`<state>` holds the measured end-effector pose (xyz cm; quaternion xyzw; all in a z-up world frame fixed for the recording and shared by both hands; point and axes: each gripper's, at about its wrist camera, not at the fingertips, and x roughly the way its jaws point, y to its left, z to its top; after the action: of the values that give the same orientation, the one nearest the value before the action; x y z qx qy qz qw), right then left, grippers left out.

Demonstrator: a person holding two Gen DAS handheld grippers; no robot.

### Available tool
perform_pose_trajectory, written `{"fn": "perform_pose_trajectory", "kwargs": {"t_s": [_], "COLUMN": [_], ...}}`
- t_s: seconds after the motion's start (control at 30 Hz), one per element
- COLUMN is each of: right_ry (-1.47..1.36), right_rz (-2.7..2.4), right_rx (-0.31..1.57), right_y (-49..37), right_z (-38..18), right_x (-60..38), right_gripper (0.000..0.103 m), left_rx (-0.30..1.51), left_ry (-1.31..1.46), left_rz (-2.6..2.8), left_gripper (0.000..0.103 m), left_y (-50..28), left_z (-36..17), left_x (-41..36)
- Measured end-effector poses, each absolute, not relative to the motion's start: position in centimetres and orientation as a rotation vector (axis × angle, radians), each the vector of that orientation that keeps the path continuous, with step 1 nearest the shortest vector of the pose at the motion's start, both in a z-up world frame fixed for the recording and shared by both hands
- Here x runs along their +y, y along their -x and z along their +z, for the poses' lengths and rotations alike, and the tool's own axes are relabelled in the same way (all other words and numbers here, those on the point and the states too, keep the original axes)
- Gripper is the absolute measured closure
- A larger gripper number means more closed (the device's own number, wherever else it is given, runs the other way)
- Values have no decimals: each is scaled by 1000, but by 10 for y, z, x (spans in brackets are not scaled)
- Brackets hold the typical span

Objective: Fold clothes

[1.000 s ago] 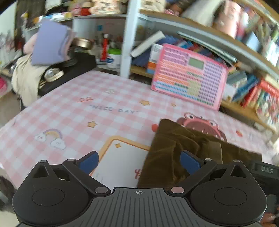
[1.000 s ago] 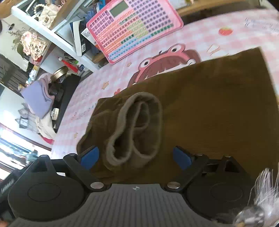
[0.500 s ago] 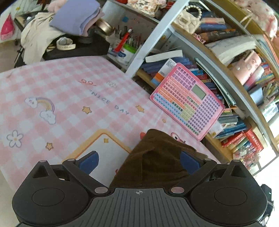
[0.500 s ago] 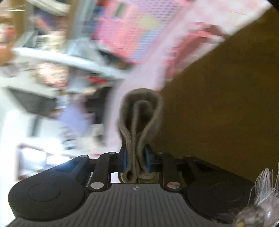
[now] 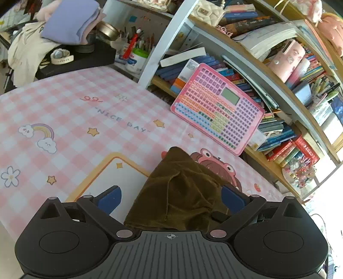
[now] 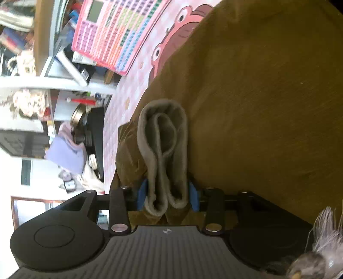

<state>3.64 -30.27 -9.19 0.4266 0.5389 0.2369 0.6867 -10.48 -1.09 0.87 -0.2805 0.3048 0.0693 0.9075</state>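
Note:
A brown velvety garment [image 5: 182, 193] lies bunched on the pink checked tablecloth [image 5: 64, 111]. My left gripper [image 5: 171, 198] is open, its blue pads either side of the bunched cloth, above it. In the right wrist view the same brown garment [image 6: 257, 96] fills the right side. A grey-beige ribbed cuff or waistband [image 6: 163, 150] of it is folded into layers. My right gripper [image 6: 167, 194] is shut on those layers, and the view is rolled sideways.
A pink toy keyboard tablet [image 5: 218, 107] leans against a bookshelf [image 5: 278, 85] packed with books behind the table. A black stand [image 5: 75, 58] at far left carries folded lilac clothes [image 5: 68, 19] and a cream garment. Grey fur trim [image 6: 321, 246] shows at lower right.
My right gripper went from open around the grey cuff to shut on it, then rolled sideways. The left gripper rose and tilted, staying open over the brown garment.

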Motion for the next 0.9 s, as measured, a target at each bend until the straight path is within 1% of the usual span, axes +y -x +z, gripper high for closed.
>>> {"fn": "perform_pose_trajectory", "kwargs": {"t_s": [0.07, 0.17, 0.23, 0.37, 0.43, 0.5, 0.9], "right_ry": [-944, -941, -916, -919, -890, -848, -532], "right_rz": [556, 596, 551, 533, 541, 549, 522], "right_rx": [1186, 1145, 1164, 1181, 1175, 1159, 1059], "right_y": [-36, -35, -38, -41, -40, -35, 17], "right_z": [-88, -80, -86, -98, -93, -86, -51], "right_x": [-302, -302, -302, -302, -303, -306, -337], "right_gripper": [82, 83, 83, 80, 76, 69, 67], "left_rx": [638, 645, 653, 660, 663, 666, 693], "left_ry": [575, 566, 563, 559, 553, 548, 534], "left_rz": [139, 125, 118, 93, 88, 83, 54], "left_gripper": [2, 2, 2, 2, 2, 2, 2], "left_y": [104, 103, 102, 100, 98, 97, 89], "left_z": [8, 7, 6, 4, 4, 3, -6], "left_x": [-13, -17, -20, -28, -32, -37, -64]}}
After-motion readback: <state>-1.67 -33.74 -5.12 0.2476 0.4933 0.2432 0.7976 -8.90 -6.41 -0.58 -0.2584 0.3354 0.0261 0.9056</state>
